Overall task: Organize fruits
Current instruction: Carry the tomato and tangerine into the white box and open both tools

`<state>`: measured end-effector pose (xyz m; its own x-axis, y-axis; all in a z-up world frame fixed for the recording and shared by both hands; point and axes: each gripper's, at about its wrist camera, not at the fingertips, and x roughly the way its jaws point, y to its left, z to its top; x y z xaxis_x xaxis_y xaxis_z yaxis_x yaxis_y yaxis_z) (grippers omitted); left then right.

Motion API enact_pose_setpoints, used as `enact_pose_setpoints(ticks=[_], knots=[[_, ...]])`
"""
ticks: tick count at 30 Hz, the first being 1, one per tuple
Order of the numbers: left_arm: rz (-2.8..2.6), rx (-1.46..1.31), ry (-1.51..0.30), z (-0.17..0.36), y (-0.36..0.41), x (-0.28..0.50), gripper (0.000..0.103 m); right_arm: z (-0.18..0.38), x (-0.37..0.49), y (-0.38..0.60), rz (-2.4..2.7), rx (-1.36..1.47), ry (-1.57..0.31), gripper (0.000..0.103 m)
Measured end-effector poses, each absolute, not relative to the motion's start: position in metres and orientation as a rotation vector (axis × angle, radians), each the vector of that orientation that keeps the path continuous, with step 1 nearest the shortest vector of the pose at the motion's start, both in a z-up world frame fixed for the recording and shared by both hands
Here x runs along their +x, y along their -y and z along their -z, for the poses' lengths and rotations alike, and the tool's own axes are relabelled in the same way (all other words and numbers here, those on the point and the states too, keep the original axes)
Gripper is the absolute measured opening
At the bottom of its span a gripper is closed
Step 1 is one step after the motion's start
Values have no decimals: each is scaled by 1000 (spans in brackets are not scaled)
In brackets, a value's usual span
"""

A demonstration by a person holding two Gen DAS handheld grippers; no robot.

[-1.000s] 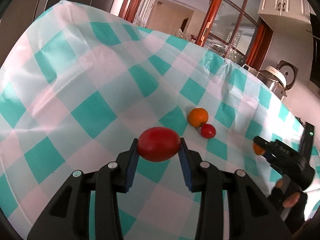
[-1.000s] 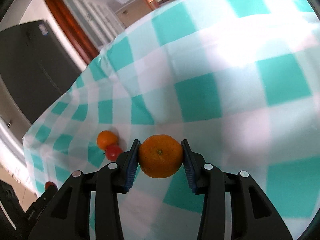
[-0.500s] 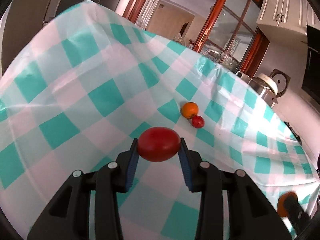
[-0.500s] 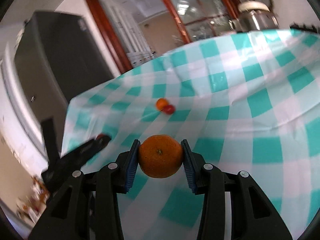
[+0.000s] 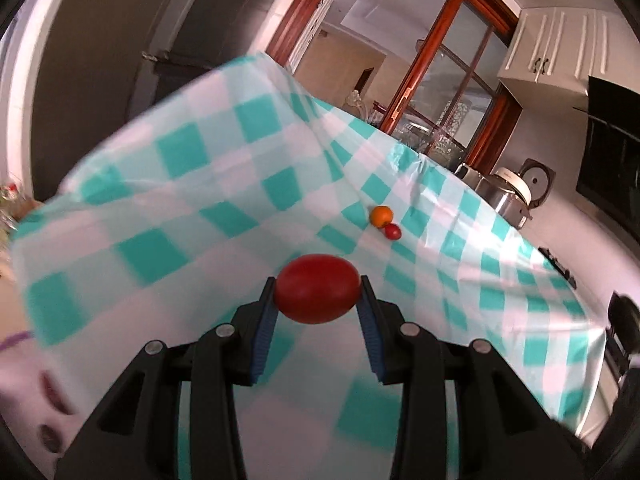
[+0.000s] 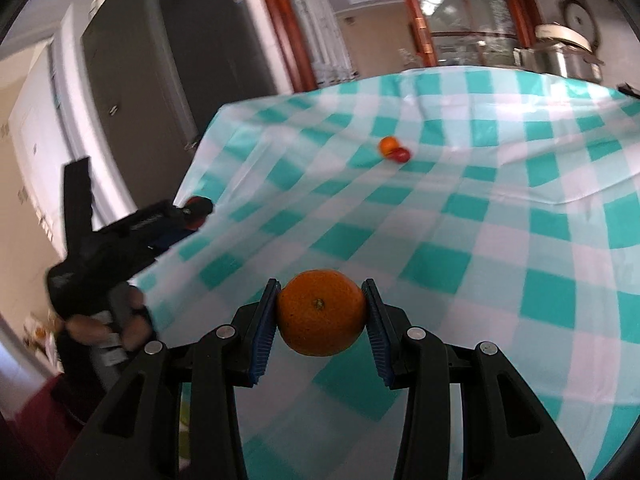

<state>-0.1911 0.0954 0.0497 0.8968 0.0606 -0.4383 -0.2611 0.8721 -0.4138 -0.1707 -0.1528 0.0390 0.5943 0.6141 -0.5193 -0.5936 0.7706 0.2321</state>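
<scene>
Between left gripper (image 5: 318,294) jaws: red tomato (image 5: 317,294), clamped, held above tabletop (image 5: 180,216) with teal-white checked cloth. Right gripper (image 6: 321,317) jaws clenched on orange (image 6: 321,312), also off cloth. Farther out on cloth: small orange (image 5: 380,215) and small tomato (image 5: 392,231) touching. Person's hand (image 6: 108,322) grips left tool at table edge.

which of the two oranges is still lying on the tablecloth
The small far orange, which touches a small tomato on the checked tablecloth. The other orange is bigger and clamped in the right gripper, off the cloth.
</scene>
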Motion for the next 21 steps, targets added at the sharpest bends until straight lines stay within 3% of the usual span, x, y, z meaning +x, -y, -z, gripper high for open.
enact_pose_setpoints(ticks=[11, 21], knots=[[-357, -411, -481, -38, -162, -320, 40, -19, -240, 61, -902, -259, -616, 41], [-460, -290, -785, 34, -190, -332, 40, 36, -295, -15, -1097, -554, -724, 41]])
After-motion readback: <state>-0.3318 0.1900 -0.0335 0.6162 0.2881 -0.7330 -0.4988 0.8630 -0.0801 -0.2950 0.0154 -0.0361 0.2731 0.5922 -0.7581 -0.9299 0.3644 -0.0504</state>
